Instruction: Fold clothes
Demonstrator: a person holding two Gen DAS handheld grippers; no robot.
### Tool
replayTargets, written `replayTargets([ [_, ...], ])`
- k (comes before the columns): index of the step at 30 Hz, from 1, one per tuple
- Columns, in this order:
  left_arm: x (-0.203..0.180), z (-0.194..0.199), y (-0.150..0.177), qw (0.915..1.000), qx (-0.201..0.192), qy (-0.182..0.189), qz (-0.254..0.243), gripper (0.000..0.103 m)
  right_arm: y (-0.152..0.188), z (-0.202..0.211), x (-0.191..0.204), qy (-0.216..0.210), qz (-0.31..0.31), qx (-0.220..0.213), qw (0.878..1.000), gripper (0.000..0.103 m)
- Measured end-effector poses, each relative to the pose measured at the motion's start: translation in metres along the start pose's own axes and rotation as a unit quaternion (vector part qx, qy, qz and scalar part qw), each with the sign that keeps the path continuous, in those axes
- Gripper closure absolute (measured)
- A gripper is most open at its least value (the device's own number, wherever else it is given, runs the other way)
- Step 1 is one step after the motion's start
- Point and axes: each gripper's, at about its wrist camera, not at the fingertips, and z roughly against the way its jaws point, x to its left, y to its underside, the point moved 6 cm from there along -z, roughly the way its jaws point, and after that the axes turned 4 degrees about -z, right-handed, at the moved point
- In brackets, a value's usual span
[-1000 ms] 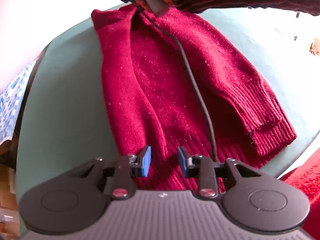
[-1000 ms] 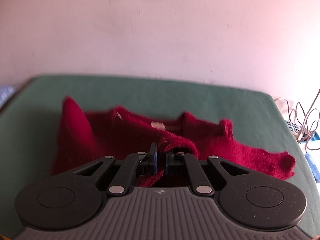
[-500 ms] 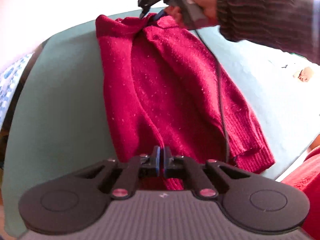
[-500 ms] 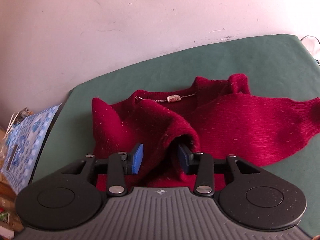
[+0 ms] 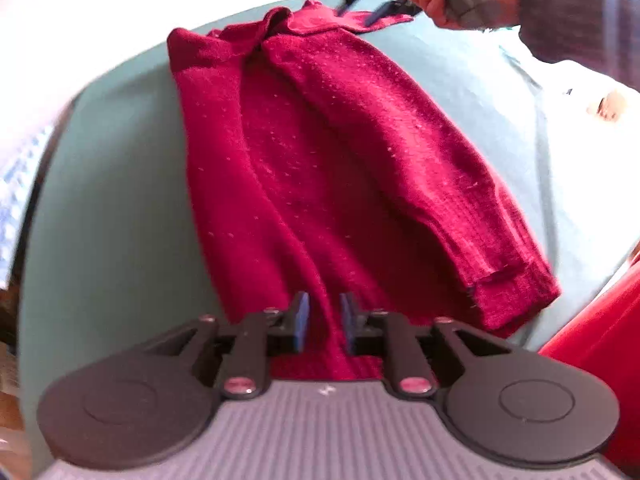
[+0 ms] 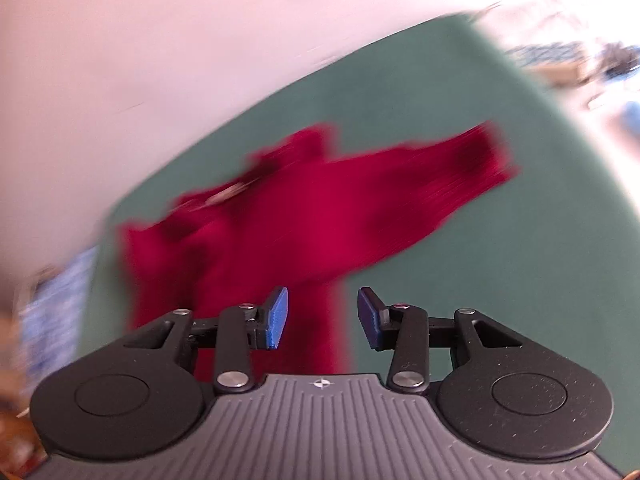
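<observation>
A dark red knitted sweater (image 5: 320,160) lies lengthwise on the green table (image 5: 100,200), one sleeve folded along its right side. My left gripper (image 5: 324,318) sits at the hem. Its jaws are opening, with a ridge of the knit between the blue pads. My right gripper (image 5: 362,2) hovers open just past the collar end, held by a hand in a dark striped sleeve. The right wrist view is blurred. There the right gripper (image 6: 322,316) stands open over the edge of the sweater (image 6: 320,208) and grips nothing.
A pale wall runs behind the table (image 6: 480,280). A blue patterned cloth (image 6: 52,308) lies off the table's left side. Cables and small clutter (image 6: 600,64) sit beyond the right edge. Something bright red (image 5: 600,340) stands beside the table's near right corner.
My left gripper pinched shut on the hem, then parted again. My right gripper let go of the collar fold and swung away to the right, rolling as it went.
</observation>
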Motion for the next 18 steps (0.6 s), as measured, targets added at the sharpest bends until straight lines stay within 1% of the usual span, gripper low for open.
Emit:
replayTargets([
  [2, -0.001, -0.003, 0.0, 1.0, 0.005, 0.003, -0.002, 0.072, 0.028, 0.004, 0.028, -0.047, 0.029, 0.028, 0.998, 0.06],
  [4, -0.002, -0.011, 0.004, 0.9999, 0.015, 0.001, -0.002, 0.072, 0.058, 0.006, 0.056, -0.088, 0.064, 0.055, 0.993, 0.06],
  [6, -0.002, -0.02, 0.006, 0.9998, 0.022, -0.003, 0.0, 0.073, 0.087, 0.003, 0.078, -0.105, 0.097, 0.082, 0.986, 0.06],
  [8, -0.003, -0.021, 0.005, 0.9997, 0.022, -0.006, 0.004, 0.074, 0.112, -0.003, 0.096, -0.111, 0.127, 0.102, 0.98, 0.06],
  [10, -0.004, -0.021, 0.005, 0.9997, 0.021, -0.006, 0.011, 0.086, 0.128, -0.011, 0.105, -0.106, 0.145, 0.11, 0.977, 0.06],
  [11, -0.004, -0.02, 0.005, 0.9997, 0.02, -0.008, 0.013, 0.095, 0.134, -0.016, 0.109, -0.108, 0.144, 0.112, 0.977, 0.06],
  [12, -0.004, -0.02, 0.005, 0.9996, 0.019, -0.011, 0.016, 0.099, 0.139, -0.021, 0.112, -0.109, 0.137, 0.115, 0.978, 0.06],
  [14, 0.0, -0.02, 0.006, 0.9993, 0.017, -0.017, 0.028, 0.1, 0.142, -0.033, 0.114, -0.102, 0.118, 0.108, 0.982, 0.062],
  [15, 0.003, -0.019, 0.006, 0.999, 0.015, -0.018, 0.038, 0.101, 0.14, -0.038, 0.115, -0.096, 0.115, 0.096, 0.984, 0.064],
  [16, 0.007, -0.017, 0.005, 0.9987, 0.012, -0.02, 0.045, 0.102, 0.139, -0.04, 0.117, -0.087, 0.12, 0.087, 0.985, 0.07],
  [17, 0.01, -0.015, 0.005, 0.9984, 0.009, -0.021, 0.052, 0.102, 0.138, -0.042, 0.12, -0.078, 0.125, 0.079, 0.986, 0.091],
  [18, 0.011, -0.011, 0.005, 0.9982, 0.003, -0.022, 0.055, 0.102, 0.139, -0.042, 0.123, -0.069, 0.134, 0.078, 0.985, 0.098],
])
